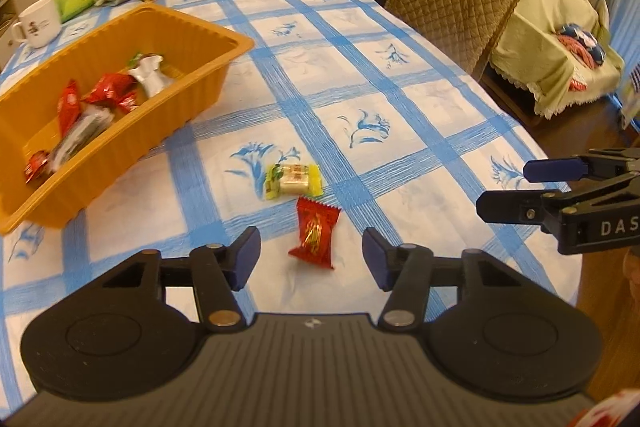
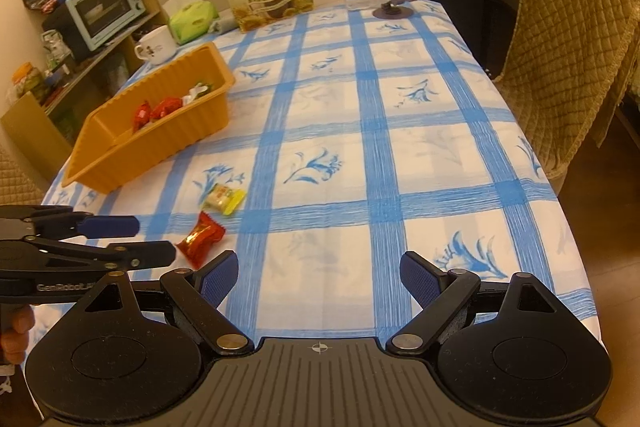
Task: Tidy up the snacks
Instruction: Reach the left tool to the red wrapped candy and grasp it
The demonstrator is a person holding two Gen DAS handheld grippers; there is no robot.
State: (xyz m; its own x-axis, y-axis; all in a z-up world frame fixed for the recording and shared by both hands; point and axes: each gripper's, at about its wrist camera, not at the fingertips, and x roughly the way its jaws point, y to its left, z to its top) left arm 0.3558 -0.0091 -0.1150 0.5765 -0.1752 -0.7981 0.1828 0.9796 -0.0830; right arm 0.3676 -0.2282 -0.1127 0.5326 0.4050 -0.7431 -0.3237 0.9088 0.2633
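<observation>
Red snack packet [image 1: 315, 233] lengthwise toward left gripper [image 1: 311, 259]

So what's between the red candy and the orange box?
The yellow candy lies roughly between the red candy and orange box, clearest in the right wrist view.

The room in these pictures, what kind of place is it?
Most likely a home dining room. A table with a blue checked tablecloth, padded chairs, and a shelf holding a small oven and food jars all suggest a lived-in household.
</observation>
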